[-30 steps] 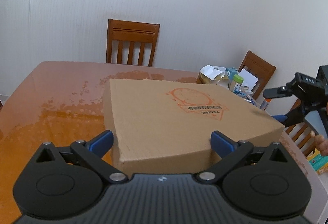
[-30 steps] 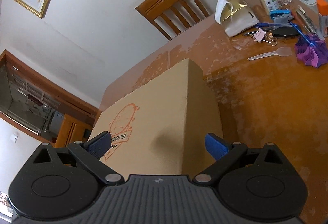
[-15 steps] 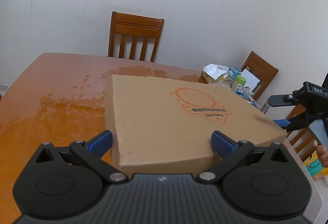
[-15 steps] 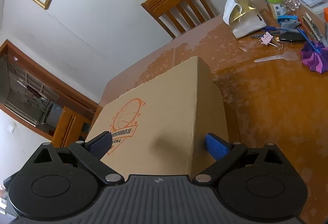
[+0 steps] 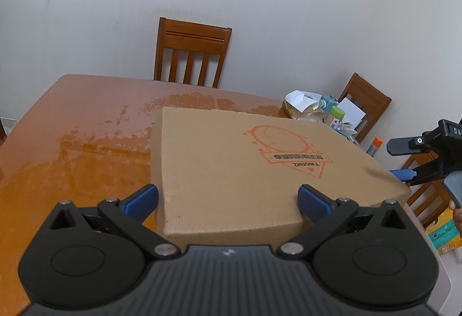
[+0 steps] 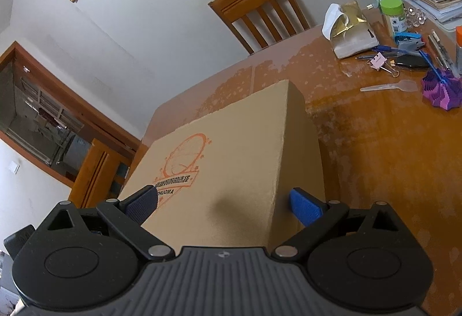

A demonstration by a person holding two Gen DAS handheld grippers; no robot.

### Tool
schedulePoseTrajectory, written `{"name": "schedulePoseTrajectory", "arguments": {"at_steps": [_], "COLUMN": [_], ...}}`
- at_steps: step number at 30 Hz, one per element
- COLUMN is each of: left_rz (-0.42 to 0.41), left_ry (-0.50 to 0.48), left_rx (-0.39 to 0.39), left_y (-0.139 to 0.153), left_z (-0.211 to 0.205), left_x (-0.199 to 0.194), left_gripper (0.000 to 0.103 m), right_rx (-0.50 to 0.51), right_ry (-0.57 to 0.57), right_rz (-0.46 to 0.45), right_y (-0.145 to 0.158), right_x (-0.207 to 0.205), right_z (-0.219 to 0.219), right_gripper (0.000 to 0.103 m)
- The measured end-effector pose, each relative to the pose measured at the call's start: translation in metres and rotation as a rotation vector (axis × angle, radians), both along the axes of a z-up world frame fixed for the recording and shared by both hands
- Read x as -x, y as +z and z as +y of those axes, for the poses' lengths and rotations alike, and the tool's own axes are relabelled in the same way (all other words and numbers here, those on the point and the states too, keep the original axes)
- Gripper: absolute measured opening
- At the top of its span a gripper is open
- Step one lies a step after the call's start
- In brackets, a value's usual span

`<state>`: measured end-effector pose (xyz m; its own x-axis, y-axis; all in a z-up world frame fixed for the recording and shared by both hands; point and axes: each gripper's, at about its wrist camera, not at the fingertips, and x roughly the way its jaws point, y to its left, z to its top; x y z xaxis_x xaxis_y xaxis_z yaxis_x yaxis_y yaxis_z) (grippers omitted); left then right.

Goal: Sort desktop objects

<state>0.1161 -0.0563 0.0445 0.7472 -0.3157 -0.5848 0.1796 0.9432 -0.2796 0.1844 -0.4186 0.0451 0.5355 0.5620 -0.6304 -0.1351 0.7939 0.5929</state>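
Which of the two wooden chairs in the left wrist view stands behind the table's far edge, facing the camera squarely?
The chair left of centre, seen straight on against the wall. The other chair is at the right, turned at an angle behind the desktop clutter.

The cardboard box (image 5: pixel 231 171) carries an orange printed emblem (image 5: pixel 288 148) on its lid, right of centre in the left wrist view: a round drawing over a banner of Chinese characters too small to read, with "ZHUOMA" beneath it, upside down from this side. In the right wrist view only "HUOMA" shows, at lower left. At the right edge of the left wrist view, the right gripper (image 5: pixel 404 174) bears pale letters "DA", cut off.
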Motion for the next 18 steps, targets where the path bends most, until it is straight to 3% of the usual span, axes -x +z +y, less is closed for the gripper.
{"name": "schedulePoseTrajectory", "arguments": {"at_steps": [18], "left_rz": [0.017], "left_ry": [-0.017], "left_rx": [-0.018], "left_y": [-0.006], "left_z": [-0.004], "left_x": [0.016], "left_gripper": [0.102], "right_rx": [0.036], "right_ry": [0.006], "right_rz": [0.015], "right_y": [-0.002], "right_x": [0.015], "right_z": [0.001], "right_gripper": [0.101]}}
